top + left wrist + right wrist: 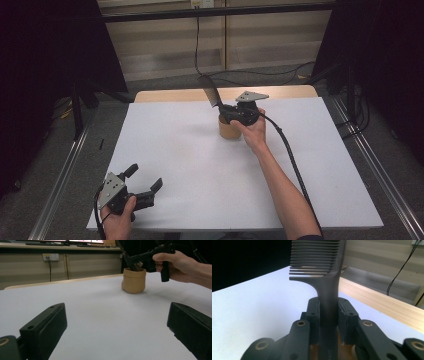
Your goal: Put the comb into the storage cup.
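i see open worktop [200, 165] ahead of my left tool [145, 186]; only the tan cup [229, 130] stands far off.

light: even overhead, white table [200, 165] bright, room dark at 9 and 3 o'clock | shadows: soft, faint under tan cup [133, 281] | glare: none | blur: comb [324, 277] handle soft at 6 o'clock, high view slightly grainy
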Available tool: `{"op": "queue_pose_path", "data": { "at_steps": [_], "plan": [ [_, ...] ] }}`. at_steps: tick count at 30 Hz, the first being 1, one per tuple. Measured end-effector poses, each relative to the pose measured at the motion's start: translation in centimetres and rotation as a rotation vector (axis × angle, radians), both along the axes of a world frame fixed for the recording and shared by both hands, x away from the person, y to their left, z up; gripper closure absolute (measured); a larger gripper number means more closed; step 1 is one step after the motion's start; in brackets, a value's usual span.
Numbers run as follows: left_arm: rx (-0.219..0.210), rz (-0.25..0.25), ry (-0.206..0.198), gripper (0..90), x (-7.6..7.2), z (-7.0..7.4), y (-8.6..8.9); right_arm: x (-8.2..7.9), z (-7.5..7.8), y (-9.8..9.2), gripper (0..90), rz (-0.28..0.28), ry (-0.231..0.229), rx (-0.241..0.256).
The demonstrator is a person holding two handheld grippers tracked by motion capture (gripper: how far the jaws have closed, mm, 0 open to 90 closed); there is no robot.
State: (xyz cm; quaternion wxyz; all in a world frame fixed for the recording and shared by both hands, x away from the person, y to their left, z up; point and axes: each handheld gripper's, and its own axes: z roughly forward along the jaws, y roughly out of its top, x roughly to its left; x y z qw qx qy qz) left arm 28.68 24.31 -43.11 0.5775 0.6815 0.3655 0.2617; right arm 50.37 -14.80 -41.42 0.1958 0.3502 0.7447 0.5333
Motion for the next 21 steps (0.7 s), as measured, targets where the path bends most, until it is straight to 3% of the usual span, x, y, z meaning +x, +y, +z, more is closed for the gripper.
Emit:
{"op": "queue_pose_path", "data": {
  "at_steps": [11,16,21],
  "plan": [
    [-0.004,0.001,0.002,2.8,0.0,0.0,0.0,-0.3,-0.3,0.0,73.1,-0.007,-0.01,-0.018],
    [0.004,-0.004,0.001,2.8,0.0,0.0,0.0,-0.4,-0.9,0.3,73.1,-0.004,0.009,-0.069],
    [0.007,-0.002,0.004,2.8,0.1,0.0,0.0,-0.4,-1.2,0.3,73.0,-0.008,0.011,-0.065]
  ]
}}
